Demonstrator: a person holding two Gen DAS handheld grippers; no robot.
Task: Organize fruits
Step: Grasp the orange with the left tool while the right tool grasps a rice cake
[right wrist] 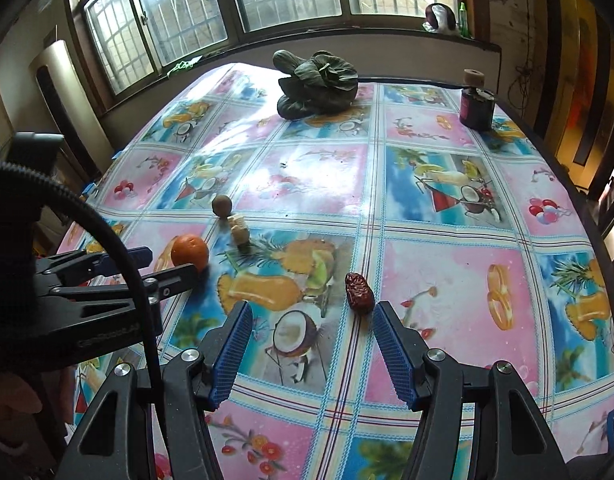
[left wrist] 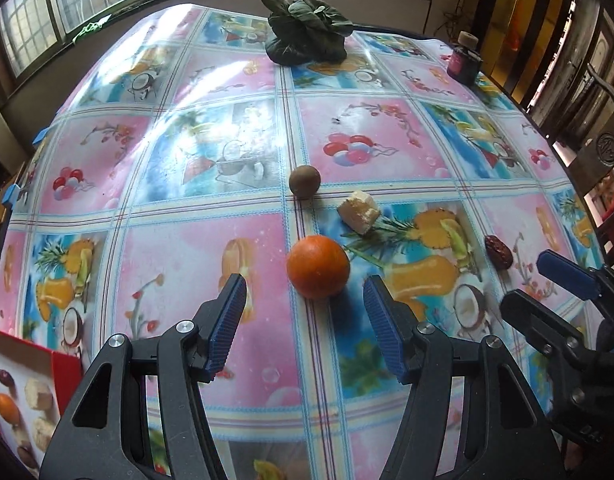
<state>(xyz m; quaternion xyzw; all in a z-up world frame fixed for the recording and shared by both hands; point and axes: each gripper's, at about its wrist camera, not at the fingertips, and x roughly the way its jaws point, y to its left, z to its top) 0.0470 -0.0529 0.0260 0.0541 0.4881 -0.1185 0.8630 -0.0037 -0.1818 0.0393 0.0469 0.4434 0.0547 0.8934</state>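
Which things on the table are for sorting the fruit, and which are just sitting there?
For the job: orange, small brown fruit, red date, pale chunk, maybe fruit.
Just lying about: leafy greens, dark jar, picture card.

Round, smooth-skinned orange fruit (left wrist: 318,266), whole, resting on the patterned worktop (left wrist: 211,240). Just beyond, a small round brown fruit (left wrist: 304,182) with a dull skin, upright and separate. Beside that, to the right, a pale cream chunk of cut fruit (left wrist: 359,211), blocky, tilted on one edge. Well apart, further right, a wrinkled dark red dried date (right wrist: 359,293), lying lengthwise.
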